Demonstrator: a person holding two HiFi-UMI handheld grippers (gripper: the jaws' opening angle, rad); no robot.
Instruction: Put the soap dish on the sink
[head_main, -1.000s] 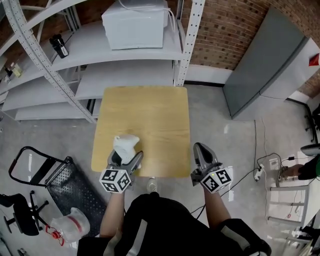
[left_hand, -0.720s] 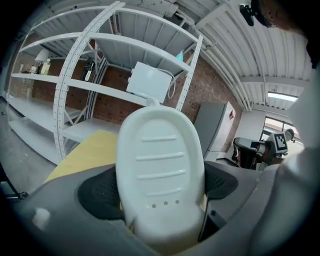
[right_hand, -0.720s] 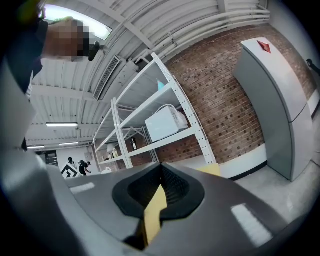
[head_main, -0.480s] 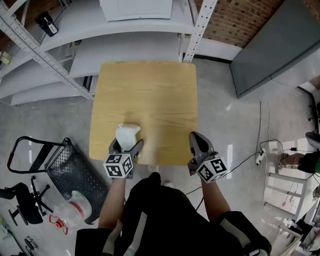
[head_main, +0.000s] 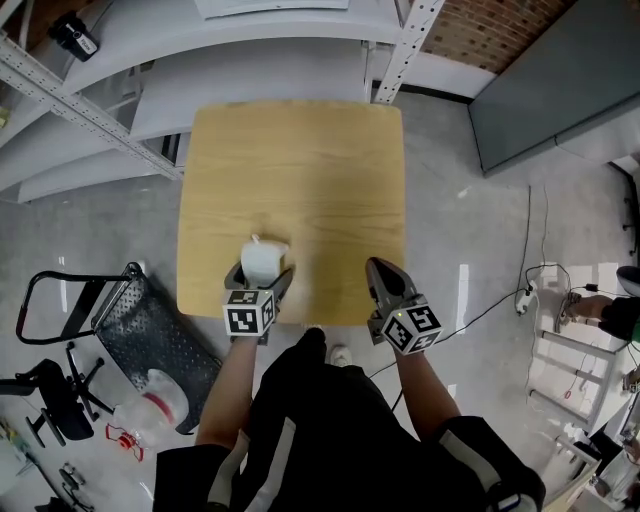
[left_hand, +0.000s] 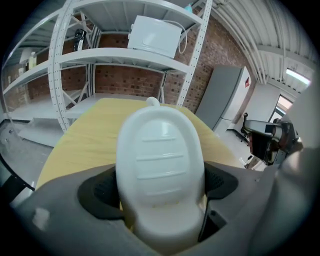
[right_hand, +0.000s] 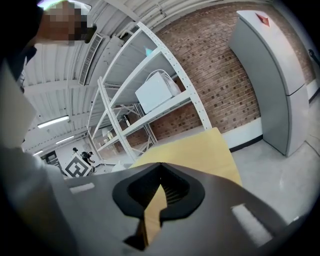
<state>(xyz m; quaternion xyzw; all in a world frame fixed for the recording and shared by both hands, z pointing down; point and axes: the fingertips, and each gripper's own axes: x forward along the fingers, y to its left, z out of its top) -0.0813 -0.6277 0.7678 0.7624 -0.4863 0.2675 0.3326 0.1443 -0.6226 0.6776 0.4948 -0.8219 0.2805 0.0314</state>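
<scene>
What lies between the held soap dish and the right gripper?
Only bare table, seen in the head view, separates the soap dish in the left gripper from the right gripper.

soap dish (head_main: 262, 262): plain white
bench (head_main: 300, 170): pale yellow woodgrain
left tool (head_main: 259, 274), right tool (head_main: 379, 270): grey, black-and-white marker cubes
wall (right_hand: 225, 75): red brick

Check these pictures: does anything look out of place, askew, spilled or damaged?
Nothing spilled or damaged. The white soap dish sits clamped in the left gripper over the wooden table's near edge; the right gripper is shut and empty. One oddity: no sink shows in any view.
</scene>
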